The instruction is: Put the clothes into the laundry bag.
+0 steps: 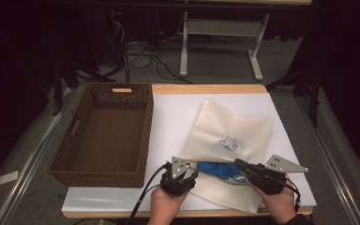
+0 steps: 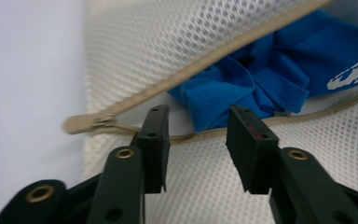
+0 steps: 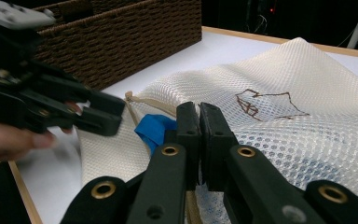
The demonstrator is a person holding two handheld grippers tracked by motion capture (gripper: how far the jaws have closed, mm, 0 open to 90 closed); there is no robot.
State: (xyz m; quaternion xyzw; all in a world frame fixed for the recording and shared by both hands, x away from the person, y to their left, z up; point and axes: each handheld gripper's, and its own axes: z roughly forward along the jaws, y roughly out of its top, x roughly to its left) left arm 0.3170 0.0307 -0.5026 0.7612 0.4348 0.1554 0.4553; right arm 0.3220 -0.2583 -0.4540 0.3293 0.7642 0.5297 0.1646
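Mesh bag [image 1: 229, 136] on white tabletop [image 1: 173, 117] at basket's [image 1: 105, 131] 3 o'clock, blue shirt [image 2: 261, 79] with unreadable white print peeking out, left tongs [image 2: 198, 140] open over zipper [image 2: 135, 105], right tongs [image 3: 199, 123] closed on bag's edge.

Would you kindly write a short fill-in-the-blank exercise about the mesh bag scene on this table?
1. The cloth poking out of the mesh bag is ____ in colour.
2. The bag's opening is fastened by a ____.
3. The woven basket stands to the ____ of the bag in the high view.
4. The right gripper has its jaws ____.

Missing words: blue; zipper; left; shut
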